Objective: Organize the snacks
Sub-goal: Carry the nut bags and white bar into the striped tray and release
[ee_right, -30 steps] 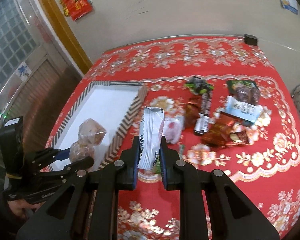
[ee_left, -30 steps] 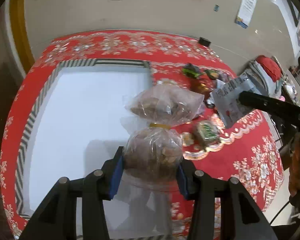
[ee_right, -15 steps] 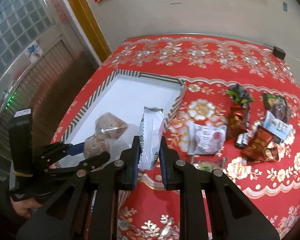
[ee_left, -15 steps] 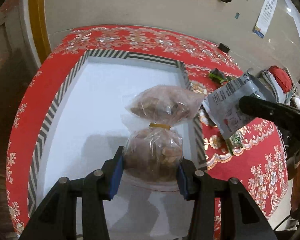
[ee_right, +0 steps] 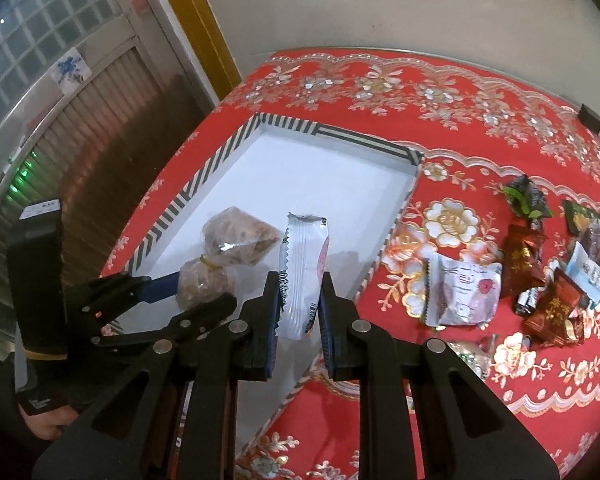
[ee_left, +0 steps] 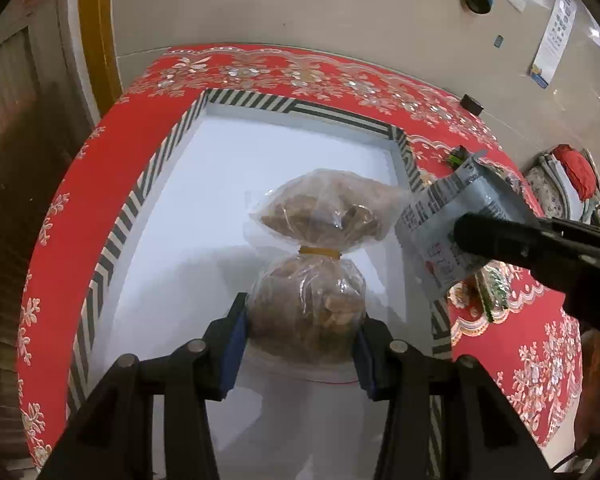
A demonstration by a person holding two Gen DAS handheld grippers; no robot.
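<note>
My left gripper [ee_left: 300,324] is shut on a clear bag of brown snacks [ee_left: 320,216], tied in the middle with a yellow band. It hangs over the white tray with a striped rim [ee_left: 148,184]. My right gripper [ee_right: 300,308] is shut on a white snack packet [ee_right: 304,264], held upright above the tray's [ee_right: 396,216] near right part. In the right wrist view the left gripper [ee_right: 204,294] with the bag [ee_right: 236,236] is at the left. In the left wrist view the right gripper's finger [ee_left: 500,240] and its packet [ee_left: 444,216] enter from the right.
Several loose snack packets [ee_right: 536,272] lie on the red flowered tablecloth [ee_right: 380,92] right of the tray, among them a white packet [ee_right: 464,292] and dark red ones. A small black box [ee_right: 590,118] sits at the table's far edge. A wall and a door frame stand behind.
Both grippers have moved left with their loads, from over the tablecloth and the tray's right rim to over the tray's white inside. Neither grip has changed.
</note>
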